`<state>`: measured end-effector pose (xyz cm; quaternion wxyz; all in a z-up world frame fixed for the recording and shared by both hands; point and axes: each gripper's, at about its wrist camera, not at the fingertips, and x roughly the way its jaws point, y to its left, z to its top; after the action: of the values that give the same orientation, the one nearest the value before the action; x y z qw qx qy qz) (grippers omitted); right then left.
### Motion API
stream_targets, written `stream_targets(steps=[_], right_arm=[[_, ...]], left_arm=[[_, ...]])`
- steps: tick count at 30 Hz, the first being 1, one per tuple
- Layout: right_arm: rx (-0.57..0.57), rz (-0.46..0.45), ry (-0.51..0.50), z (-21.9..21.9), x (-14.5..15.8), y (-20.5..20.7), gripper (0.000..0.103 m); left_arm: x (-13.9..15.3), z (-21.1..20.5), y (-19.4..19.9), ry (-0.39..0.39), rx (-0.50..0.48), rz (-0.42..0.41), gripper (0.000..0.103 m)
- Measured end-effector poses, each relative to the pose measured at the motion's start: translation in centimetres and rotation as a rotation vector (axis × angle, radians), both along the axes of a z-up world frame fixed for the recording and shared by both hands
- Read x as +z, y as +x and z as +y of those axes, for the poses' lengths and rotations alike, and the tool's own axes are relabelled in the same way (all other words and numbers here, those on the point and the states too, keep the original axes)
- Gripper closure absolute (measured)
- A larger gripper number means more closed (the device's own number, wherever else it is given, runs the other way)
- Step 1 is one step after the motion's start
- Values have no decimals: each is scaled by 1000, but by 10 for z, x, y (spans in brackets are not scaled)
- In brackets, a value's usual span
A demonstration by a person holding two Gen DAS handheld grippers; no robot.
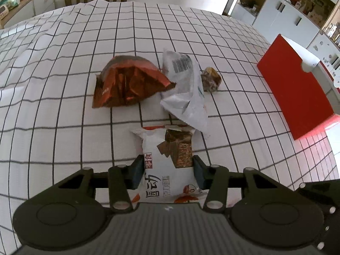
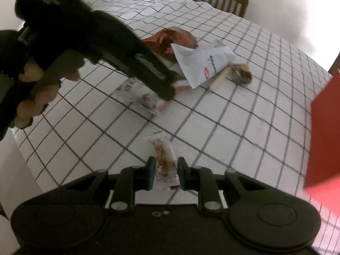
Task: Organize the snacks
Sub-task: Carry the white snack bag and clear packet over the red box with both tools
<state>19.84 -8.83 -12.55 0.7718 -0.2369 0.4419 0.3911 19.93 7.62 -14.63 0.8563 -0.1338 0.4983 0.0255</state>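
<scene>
A: On the table (image 1: pixel 63 85), under a white cloth ruled in a black grid: item one, red box (image 1: pixel 295 97), largest, stiff board, flat-sided, at the right edge, well apart from the snacks.

B: Next?

A: Brown bag (image 1: pixel 129 82), crinkled glossy foil, wedge-shaped, lying mid-table. Touching its right side, white bag (image 1: pixel 184 93), thin, creased, barcode up, one corner tilted. Just beyond that, a small round wrapped bun (image 1: pixel 210 78), dark and lumpy.

B: And what's held?

A: Left gripper (image 1: pixel 167 170): jaws partly closed, pads pressing both sides of a cake pack (image 1: pixel 167 159), a soft white pillow pouch printed with a brown cake, resting on the cloth. Right gripper (image 2: pixel 163 170): jaws narrow, closed on a slim clear bar (image 2: pixel 164 161), brown filling showing, nearest the table edge.

B: Step in hand?

A: Pick-up, by my reading: both snacks gripped, neither yet stowed. The next move likely calls for lifting each clear and carrying it rightward to the box without the slick film slipping. Three snacks remain loose.
</scene>
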Motion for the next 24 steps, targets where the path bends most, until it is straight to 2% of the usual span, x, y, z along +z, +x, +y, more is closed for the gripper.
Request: stream_targets(steps=[15, 24], right_arm=[[-141, -11, 67, -49, 24, -4, 82], [-226, -5, 139, -83, 50, 4, 82]], left_arm=[[11, -16, -37, -55, 3, -5, 56], [34, -29, -44, -87, -4, -42, 56]])
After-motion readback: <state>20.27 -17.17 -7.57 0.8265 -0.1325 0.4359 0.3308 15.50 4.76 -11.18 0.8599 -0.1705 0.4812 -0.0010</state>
